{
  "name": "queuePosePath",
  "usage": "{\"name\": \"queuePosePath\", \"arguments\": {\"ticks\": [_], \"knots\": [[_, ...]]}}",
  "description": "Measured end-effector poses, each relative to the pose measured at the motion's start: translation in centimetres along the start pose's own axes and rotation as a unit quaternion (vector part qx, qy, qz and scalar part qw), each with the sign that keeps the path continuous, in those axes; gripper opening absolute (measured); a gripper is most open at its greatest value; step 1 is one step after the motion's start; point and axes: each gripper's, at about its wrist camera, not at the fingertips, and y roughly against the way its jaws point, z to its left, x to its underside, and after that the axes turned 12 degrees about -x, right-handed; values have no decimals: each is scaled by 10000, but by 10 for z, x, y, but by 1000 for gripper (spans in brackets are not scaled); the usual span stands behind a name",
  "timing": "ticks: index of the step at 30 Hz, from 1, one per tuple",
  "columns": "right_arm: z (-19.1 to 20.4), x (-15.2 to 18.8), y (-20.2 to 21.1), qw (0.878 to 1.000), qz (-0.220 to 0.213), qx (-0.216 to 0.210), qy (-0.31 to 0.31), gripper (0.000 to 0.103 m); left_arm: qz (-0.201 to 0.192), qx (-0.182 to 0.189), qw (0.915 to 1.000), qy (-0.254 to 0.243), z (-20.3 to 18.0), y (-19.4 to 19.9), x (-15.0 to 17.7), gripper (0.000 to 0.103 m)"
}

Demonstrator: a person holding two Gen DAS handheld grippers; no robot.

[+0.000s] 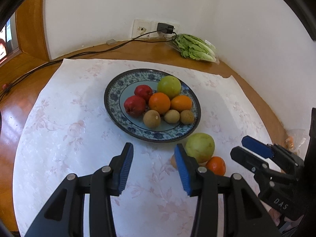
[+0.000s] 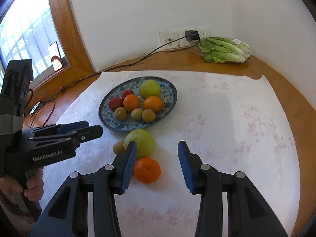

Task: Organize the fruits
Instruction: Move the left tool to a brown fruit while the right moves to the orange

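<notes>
- Eight fruits heaped on a blue-patterned plate [image 1: 114, 98] at the middle of a white floral cloth [image 1: 59, 118] spread over a wooden tabletop [image 1: 15, 102].
- Two red fruits [image 1: 134, 106] at the plate's left, two oranges [image 1: 159, 103] at its centre, one green apple [image 1: 169, 86] at the back, three brown kiwis [image 1: 151, 119] along the near rim.
- Three more fruits loose on the cloth just in front of the plate: a second green apple [image 2: 141, 142], a small kiwi [image 2: 118, 147] touching its left side, a tangerine [image 2: 147, 169] just below it.
- Left hand-held gripper [image 1: 155, 165] poised above bare cloth, blue pads apart, nothing between them; right finger [image 1: 182, 167] overlapping the loose apple in its own view.
- Right hand-held gripper [image 2: 157, 165] likewise standing apart and empty, left pad [image 2: 129, 165] in front of the loose apple and beside the tangerine.
- Seen from the right wrist, left hand-held gripper jutting in from the left edge, gripped below by a hand [image 2: 31, 189].
- Bagged lettuce [image 2: 224, 49] at the back corner of the tabletop, against the white wall, below a socket with a black charger [image 2: 191, 35] plugged in and its cable [image 2: 118, 66] trailing left.
</notes>
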Motion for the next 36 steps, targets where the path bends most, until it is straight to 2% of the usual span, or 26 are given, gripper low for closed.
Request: {"name": "queuePosePath", "arguments": {"ticks": [13,36], "knots": [[-5,20,-5,9996,129,-124,-197,44,109,-13,9999,-16,-1,-4,11,45],[-6,29,-28,9981,357,-426,-280,44,250,-31,9997,-50,-4,-11,17,45]]}}
